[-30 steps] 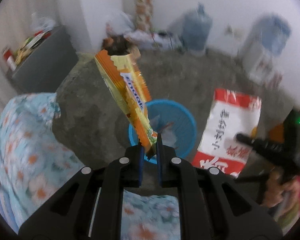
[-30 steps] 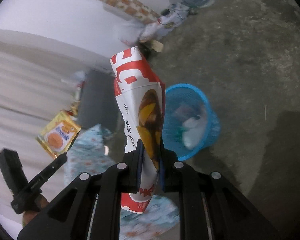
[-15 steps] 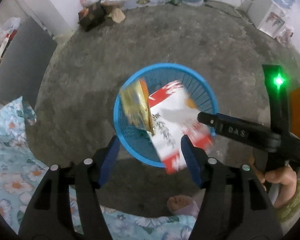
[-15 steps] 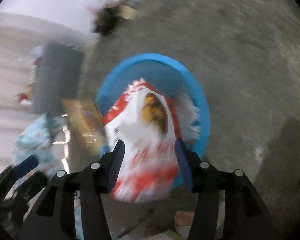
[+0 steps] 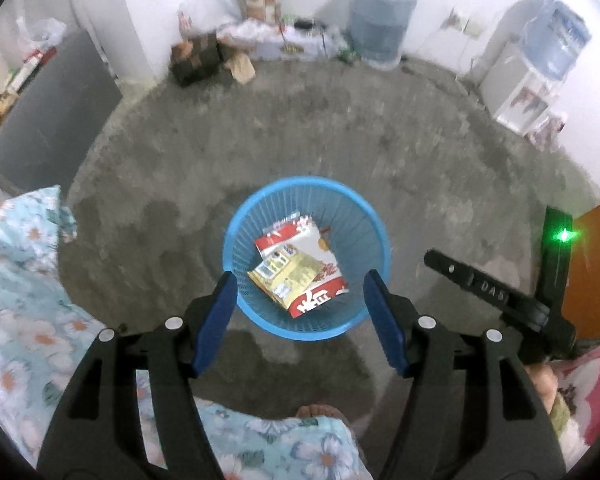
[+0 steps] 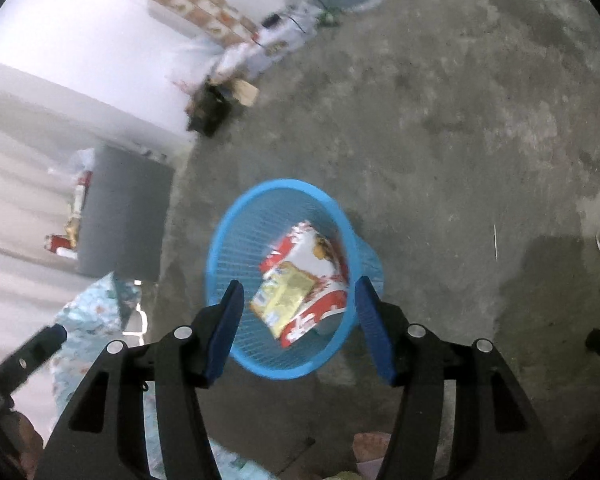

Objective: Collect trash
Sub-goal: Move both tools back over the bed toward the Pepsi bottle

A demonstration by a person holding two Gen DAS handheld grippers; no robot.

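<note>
Both wrappers (image 5: 300,266) dropped into basket (image 5: 236,236) — grippers (image 5: 302,304) prob. empty, just opened.

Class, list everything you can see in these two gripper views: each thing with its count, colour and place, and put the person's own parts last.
Basket: one, blue mesh, on the concrete floor.
Snack bag: one, red and white, inside the basket.
Wrapper: one, yellow, lying on the snack bag.
Water jug: one, pale blue, by the far wall.
Water dispenser: one, white, far right, with a bottle on top.
Cabinet: one, grey, left wall.
Floral cloth: one, light blue, near left.
Left gripper: black with blue pads, open, empty, above the basket.
Right gripper: same colours, open, empty.
</note>
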